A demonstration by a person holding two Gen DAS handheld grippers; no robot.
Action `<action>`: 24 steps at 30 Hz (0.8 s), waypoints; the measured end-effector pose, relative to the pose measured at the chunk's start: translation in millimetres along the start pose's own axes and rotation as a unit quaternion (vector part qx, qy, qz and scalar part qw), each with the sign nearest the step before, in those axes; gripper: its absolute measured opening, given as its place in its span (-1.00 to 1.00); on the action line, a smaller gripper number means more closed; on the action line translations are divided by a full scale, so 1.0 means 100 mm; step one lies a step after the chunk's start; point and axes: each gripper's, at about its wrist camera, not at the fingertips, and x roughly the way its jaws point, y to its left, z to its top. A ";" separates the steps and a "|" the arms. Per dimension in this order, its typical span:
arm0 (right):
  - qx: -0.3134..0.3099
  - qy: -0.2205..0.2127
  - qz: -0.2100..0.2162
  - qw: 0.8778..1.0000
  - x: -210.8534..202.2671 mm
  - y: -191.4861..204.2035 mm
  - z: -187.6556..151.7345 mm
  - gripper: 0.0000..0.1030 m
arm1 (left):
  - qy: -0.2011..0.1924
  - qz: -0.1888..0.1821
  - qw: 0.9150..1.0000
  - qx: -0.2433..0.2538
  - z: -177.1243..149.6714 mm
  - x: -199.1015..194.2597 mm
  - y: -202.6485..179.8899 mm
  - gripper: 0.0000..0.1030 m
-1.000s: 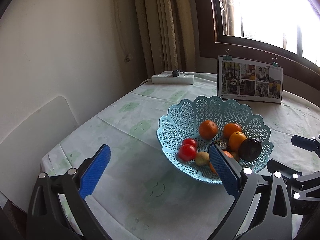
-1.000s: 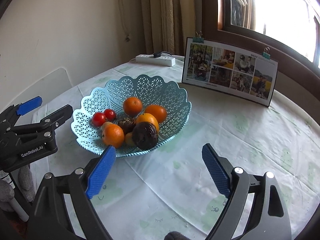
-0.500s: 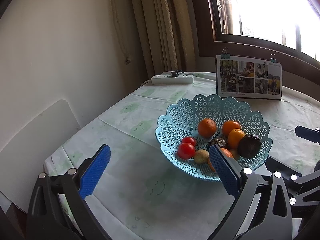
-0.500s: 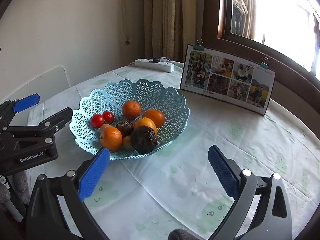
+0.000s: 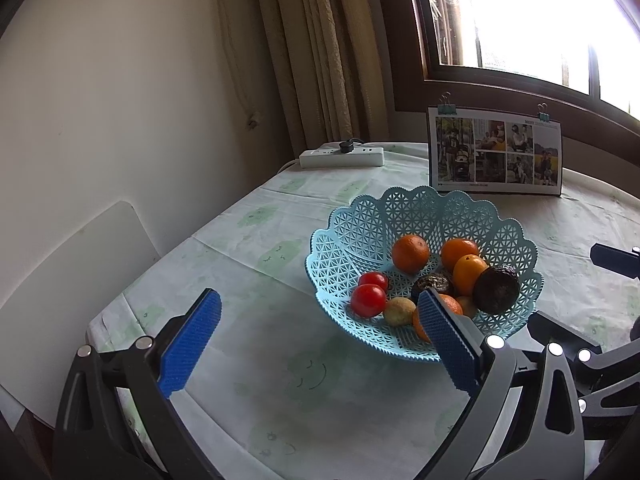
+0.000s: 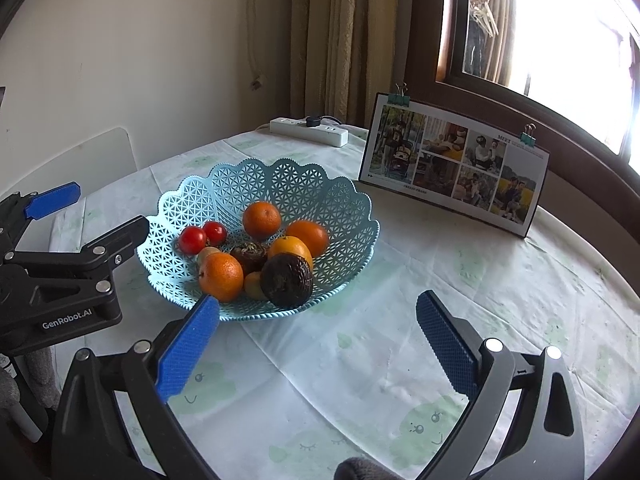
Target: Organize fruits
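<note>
A light blue lattice basket (image 5: 360, 224) (image 6: 304, 184) stands on the table with fruit in it: several oranges (image 5: 410, 253) (image 6: 221, 277), two red tomatoes (image 5: 368, 300) (image 6: 192, 240), a dark wrinkled avocado (image 5: 496, 289) (image 6: 287, 280) and small brownish fruits (image 5: 399, 311). My left gripper (image 5: 320, 338) is open and holds nothing, just before the basket's near left rim. Open and holding nothing too, my right gripper (image 6: 318, 338) hangs over the cloth before the basket's right side. The left gripper's body (image 6: 60, 280) shows at the left of the right wrist view.
A photo card (image 5: 495, 151) (image 6: 454, 168) held by binder clips stands behind the basket. A white power strip (image 5: 342, 156) (image 6: 308, 130) lies at the table's far edge by the curtain. A white chair back (image 5: 68, 276) is left of the table. Cloth (image 6: 360, 360) covers the tabletop.
Both grippers have drawn back and risen a little from the basket, so it looks smaller and farther. Both stay open; the fruit has not moved.
</note>
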 end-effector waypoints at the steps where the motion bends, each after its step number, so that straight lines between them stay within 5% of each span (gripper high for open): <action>1: -0.001 0.000 0.000 1.000 0.00 0.00 0.00 0.90 | 0.000 0.000 1.000 0.000 0.00 0.00 0.00 0.94; 24: -0.006 0.003 0.004 1.000 0.02 0.02 0.00 0.91 | 0.001 -0.004 1.000 0.008 -0.02 0.01 -0.03 0.94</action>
